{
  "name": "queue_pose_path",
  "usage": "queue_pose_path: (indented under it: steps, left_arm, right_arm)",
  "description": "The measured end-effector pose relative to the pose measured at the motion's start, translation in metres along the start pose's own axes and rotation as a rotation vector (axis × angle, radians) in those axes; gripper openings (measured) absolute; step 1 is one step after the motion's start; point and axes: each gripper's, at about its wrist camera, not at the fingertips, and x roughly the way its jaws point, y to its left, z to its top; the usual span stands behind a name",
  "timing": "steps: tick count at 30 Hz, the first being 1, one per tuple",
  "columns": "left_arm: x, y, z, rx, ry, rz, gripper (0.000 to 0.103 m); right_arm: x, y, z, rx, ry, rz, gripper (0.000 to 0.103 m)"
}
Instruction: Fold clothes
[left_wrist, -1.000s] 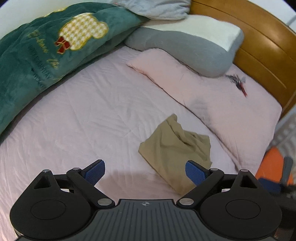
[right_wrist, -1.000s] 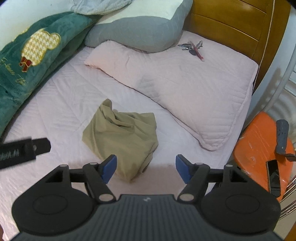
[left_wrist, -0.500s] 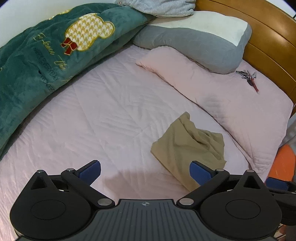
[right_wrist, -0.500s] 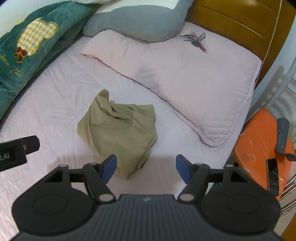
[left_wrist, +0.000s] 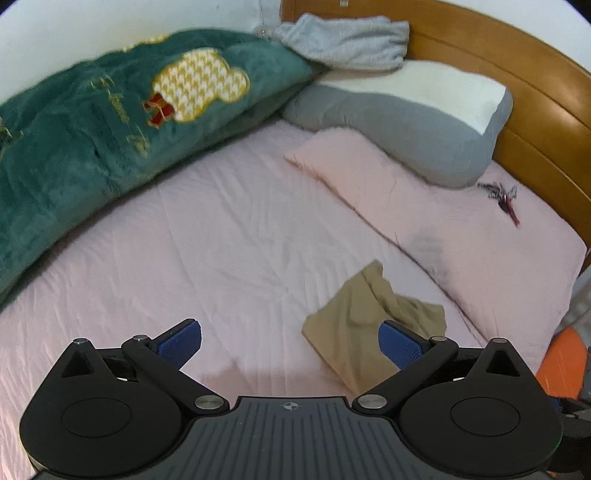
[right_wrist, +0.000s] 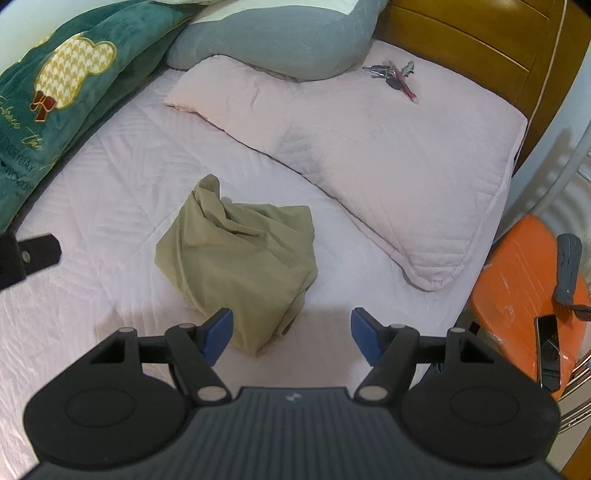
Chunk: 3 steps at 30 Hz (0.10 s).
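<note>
A crumpled khaki garment (right_wrist: 240, 258) lies in a heap on the pink bed sheet (right_wrist: 110, 155). In the left wrist view the garment (left_wrist: 354, 325) sits at the lower right, partly behind the right blue pad. My left gripper (left_wrist: 290, 343) hovers above the sheet, open wide, with nothing between its fingers. My right gripper (right_wrist: 291, 332) hangs just in front of the garment's near edge, open and holding nothing. A black part of the left gripper (right_wrist: 26, 254) shows at the left edge of the right wrist view.
A pink pillow (right_wrist: 369, 155) lies right of the garment, with keys (right_wrist: 391, 74) on it. A grey pillow (left_wrist: 406, 122) and a green plush blanket (left_wrist: 110, 125) line the far side below a wooden headboard (left_wrist: 517, 74). An orange stool (right_wrist: 524, 295) stands beside the bed.
The left gripper's jaws have spread wider, and its view has tilted so the garment sits lower right. The right gripper has edged slightly closer to the garment.
</note>
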Motion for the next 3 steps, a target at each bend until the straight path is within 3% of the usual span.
queue_pose_path:
  steps: [3]
  left_arm:
    - [0.0025, -0.0001, -0.0010, 0.013, 0.020, -0.002, 0.103]
  right_arm:
    - [0.0004, 0.0021, 0.0013, -0.009, -0.002, -0.006, 0.070]
